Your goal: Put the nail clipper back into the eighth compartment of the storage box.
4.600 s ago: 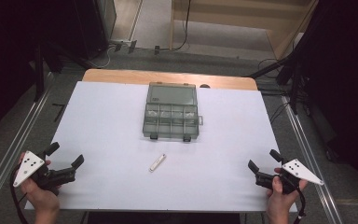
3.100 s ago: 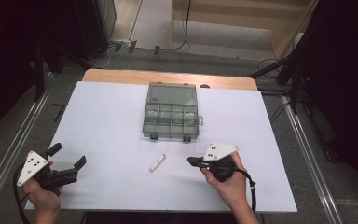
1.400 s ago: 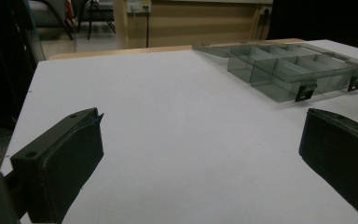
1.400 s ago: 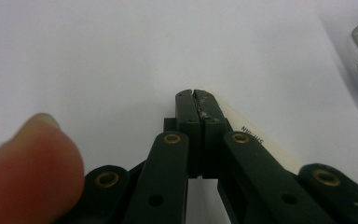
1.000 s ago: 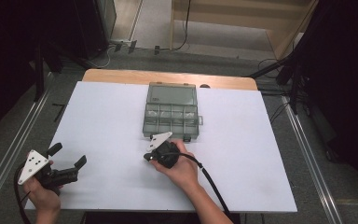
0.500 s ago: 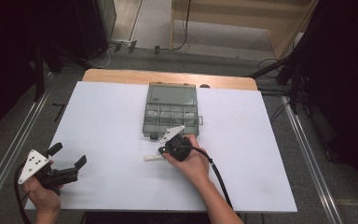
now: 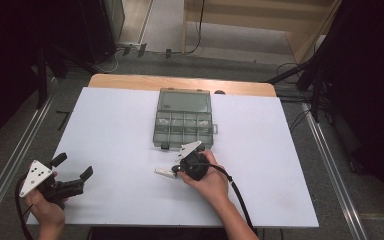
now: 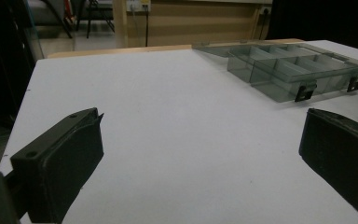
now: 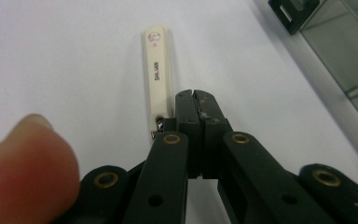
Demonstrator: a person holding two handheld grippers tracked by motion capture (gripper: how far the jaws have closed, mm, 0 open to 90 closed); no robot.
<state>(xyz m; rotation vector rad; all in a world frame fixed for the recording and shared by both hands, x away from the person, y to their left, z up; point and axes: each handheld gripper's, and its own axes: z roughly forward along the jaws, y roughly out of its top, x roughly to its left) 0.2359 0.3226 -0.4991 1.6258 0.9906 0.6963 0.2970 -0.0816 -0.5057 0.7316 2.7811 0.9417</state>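
Observation:
A small white stick [image 7: 164, 172] with printed letters lies on the white table [image 7: 115, 125], in front of a grey clear compartment box [image 7: 184, 120]. My right gripper [image 7: 177, 169] is down at the stick's right end, jaws pressed together. In the right gripper view the stick [image 9: 157, 79] lies beside the left jaw of my right gripper [image 9: 193, 95], touching it, with nothing between the jaws. At the front left corner my left gripper [image 7: 74, 166] is open and holds nothing. It looks over bare table toward the box [image 8: 289, 70].
The box stands open, its lid [image 7: 185, 99] laid back and black latches [image 8: 304, 92] facing me. A box corner [image 9: 349, 51] is close on the right in the right gripper view. A wooden strip [image 7: 180, 82] edges the table's far side, and metal rails [image 7: 330, 160] run along both sides.
My right gripper came from the front right corner across to the stick at the table's middle. The stick has turned slightly and shifted a little. The left gripper has stayed put.

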